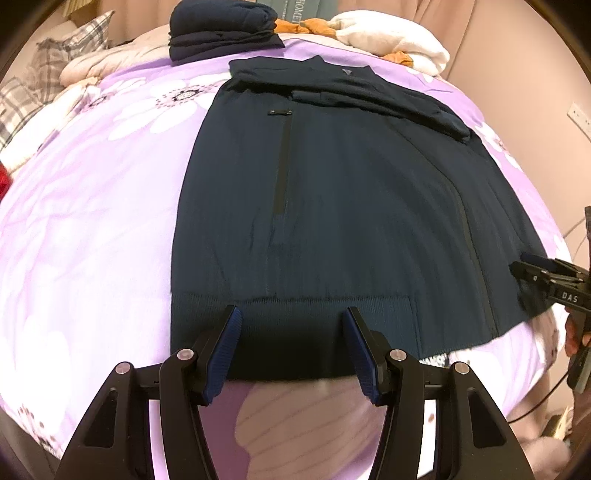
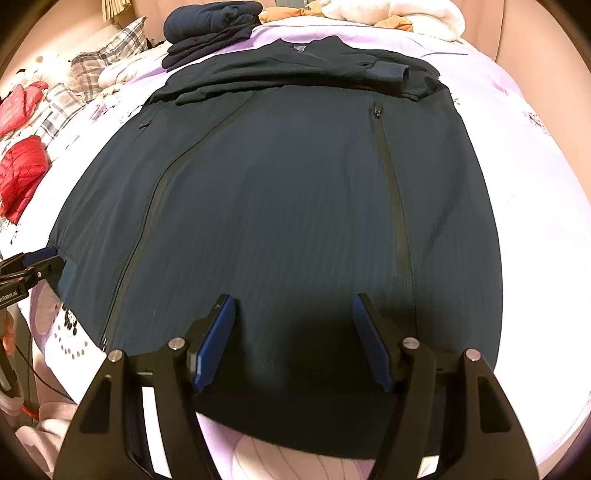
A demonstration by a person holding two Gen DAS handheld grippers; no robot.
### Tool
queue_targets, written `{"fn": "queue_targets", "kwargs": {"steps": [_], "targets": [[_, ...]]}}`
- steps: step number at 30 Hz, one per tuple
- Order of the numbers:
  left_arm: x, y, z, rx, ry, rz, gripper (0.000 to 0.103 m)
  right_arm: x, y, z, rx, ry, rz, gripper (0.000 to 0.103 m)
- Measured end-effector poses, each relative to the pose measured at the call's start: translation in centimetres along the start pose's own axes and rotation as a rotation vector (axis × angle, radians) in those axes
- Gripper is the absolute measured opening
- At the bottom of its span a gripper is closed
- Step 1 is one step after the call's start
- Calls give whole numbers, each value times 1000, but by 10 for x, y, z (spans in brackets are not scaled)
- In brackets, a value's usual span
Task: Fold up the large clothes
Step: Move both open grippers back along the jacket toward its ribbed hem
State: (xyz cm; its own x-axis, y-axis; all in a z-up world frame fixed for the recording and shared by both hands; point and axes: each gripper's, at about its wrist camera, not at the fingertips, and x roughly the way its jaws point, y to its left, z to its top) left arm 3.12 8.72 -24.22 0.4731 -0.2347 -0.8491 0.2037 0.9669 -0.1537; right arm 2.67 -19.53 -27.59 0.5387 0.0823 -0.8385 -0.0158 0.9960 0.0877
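A dark navy zip jacket [image 1: 332, 192] lies flat on the lilac flowered bedspread [image 1: 92, 221], front up, sleeves folded across its chest at the far end. My left gripper [image 1: 291, 317] is open, its blue pads over the ribbed hem at the jacket's near left corner. My right gripper [image 2: 293, 306] is open above the hem on the jacket's [image 2: 295, 192] right half. The right gripper also shows at the right edge of the left wrist view [image 1: 532, 273]; the left one shows at the left edge of the right wrist view [image 2: 40, 262].
A stack of folded dark clothes [image 1: 221, 29] sits at the far end of the bed, beside white and orange garments [image 1: 388, 37]. Plaid pillows [image 2: 107, 62] and a red garment [image 2: 22, 173] lie to the left. A pink wall [image 1: 517, 74] is on the right.
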Motion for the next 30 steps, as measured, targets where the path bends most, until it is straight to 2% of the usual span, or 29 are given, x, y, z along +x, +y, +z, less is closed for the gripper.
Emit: {"fn": "queue_targets", "kwargs": {"steps": [9, 15, 19, 23, 25, 30], "targets": [[-20, 16, -8, -73, -6, -33, 56, -13, 5, -12, -30, 39, 26, 66], [-31, 34, -7, -148, -31, -41, 56, -24, 6, -18, -15, 71, 83, 66], [-35, 47, -3, -206, -44, -41, 56, -34, 0, -17, 49, 69, 160, 66], [-38, 56, -1, -248, -63, -41, 68, -45, -15, -11, 138, 31, 218, 68], [-39, 61, 2, -268, -74, -47, 68, -48, -25, -9, 186, 14, 223, 71], [-39, 68, 3, -297, -77, -57, 69, -47, -49, -9, 292, 3, 208, 71]]}}
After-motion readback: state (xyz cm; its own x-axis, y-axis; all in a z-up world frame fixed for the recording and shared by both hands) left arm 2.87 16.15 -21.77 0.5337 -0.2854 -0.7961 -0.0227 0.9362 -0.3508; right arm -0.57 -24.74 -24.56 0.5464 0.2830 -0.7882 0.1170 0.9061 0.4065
